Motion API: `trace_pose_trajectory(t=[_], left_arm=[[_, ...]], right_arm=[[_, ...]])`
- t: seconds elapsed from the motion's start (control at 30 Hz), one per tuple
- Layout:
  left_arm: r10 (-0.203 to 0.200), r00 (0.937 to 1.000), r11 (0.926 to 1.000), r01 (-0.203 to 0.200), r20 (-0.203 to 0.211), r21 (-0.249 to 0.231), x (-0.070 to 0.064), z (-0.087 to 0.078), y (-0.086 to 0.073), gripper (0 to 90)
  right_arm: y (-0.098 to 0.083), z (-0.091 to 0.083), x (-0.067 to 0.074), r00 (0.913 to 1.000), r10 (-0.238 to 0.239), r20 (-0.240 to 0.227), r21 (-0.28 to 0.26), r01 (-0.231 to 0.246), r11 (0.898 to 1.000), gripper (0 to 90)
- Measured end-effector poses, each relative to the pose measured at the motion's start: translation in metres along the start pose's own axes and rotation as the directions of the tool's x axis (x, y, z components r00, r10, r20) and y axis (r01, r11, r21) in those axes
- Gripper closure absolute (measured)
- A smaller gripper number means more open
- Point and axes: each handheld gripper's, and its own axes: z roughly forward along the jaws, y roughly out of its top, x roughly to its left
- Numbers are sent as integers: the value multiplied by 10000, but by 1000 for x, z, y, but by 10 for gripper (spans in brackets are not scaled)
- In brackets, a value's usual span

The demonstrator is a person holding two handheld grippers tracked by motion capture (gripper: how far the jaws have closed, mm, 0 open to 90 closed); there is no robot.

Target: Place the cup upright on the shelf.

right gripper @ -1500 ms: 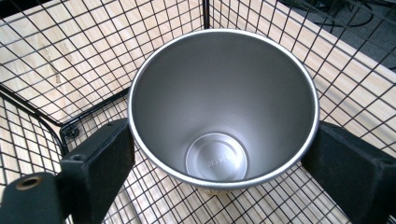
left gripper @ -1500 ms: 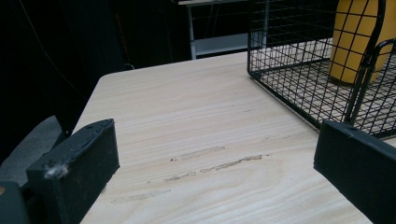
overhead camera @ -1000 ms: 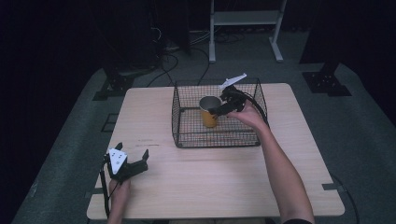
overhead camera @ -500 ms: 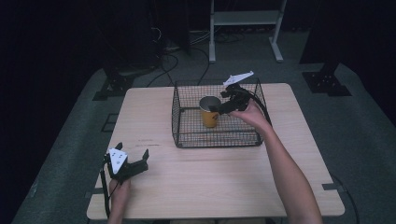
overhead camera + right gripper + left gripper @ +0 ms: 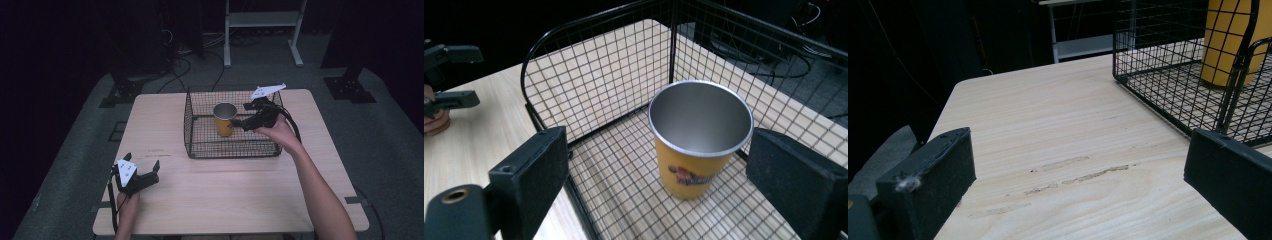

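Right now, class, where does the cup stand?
In the high view the cup stands upright inside the wire basket, left of the right tool, whose jaws are open.

A pale wooden worktop (image 5: 225,190) is being seen on grey floor (image 5: 80,150); behind, seemingly a white shelf frame (image 5: 262,20) and cables (image 5: 185,55).

A light wooden table (image 5: 215,200) carries a black wire basket (image 5: 200,142) near its far edge, a little right of the middle. A yellow cup with a silver metal rim (image 5: 224,120) stands upright inside the basket, towards its far side. The right gripper (image 5: 239,123) reaches over the basket's right wall, its black jaws apart and just beside the cup, a white three-cornered plate on top. The left gripper (image 5: 142,172) rests near the table's near left corner, jaws spread, well apart from the basket.
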Motion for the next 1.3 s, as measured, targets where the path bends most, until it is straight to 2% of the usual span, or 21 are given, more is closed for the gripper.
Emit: trace_pose_trajectory(t=[0.1,0.17,0.57,1.13,1.3], left_arm=[[15,10000,10000,-15,-5,10,0,0,0,0],[19,10000,10000,-19,-9,16,0,0,0,0],[33,10000,10000,-33,-12,26,0,0,0,0],[45,10000,10000,-45,-14,25,0,0,0,0],[68,10000,10000,-68,-9,34,0,0,0,0]], right_arm=[[-6,-5,2,10000,59,-66,84,-58,9999,92],[-10,-9,3,9999,100,-106,-41,-101,9999,92],[-26,-21,15,9994,15,-336,-38,-17,10000,93],[-56,-35,29,9992,-70,-401,-4,70,10000,93],[-65,-38,30,9990,75,-450,2,-75,10000,93]])
